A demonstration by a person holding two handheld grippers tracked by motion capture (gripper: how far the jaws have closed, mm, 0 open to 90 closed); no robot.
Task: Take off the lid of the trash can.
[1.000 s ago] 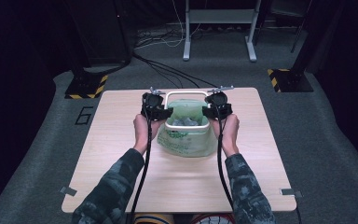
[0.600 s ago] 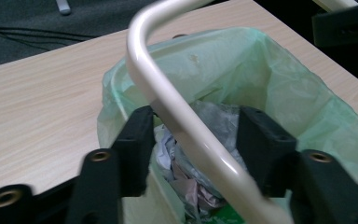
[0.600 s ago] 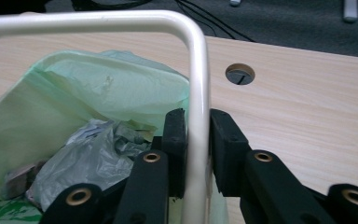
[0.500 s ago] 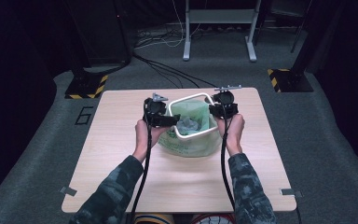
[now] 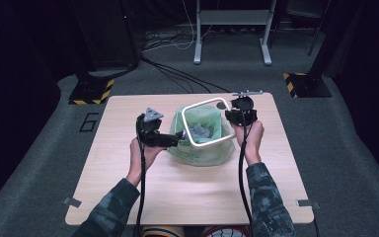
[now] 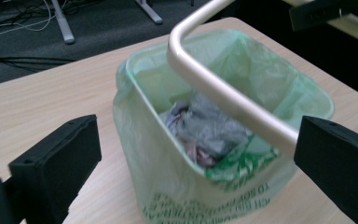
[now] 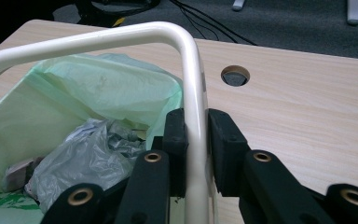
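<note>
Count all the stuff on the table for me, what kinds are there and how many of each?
Bin with green bag liner: 1
White rectangular frame ring: 1
Pile of crumpled trash in the bin: 1
Black grippers, left gripper and right gripper: 2
Total: 5

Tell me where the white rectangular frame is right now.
In the high view, the white frame hangs tilted over the green-bagged bin at the table's middle; the right gripper clamps its right side, with the left gripper open beside its left.
</note>
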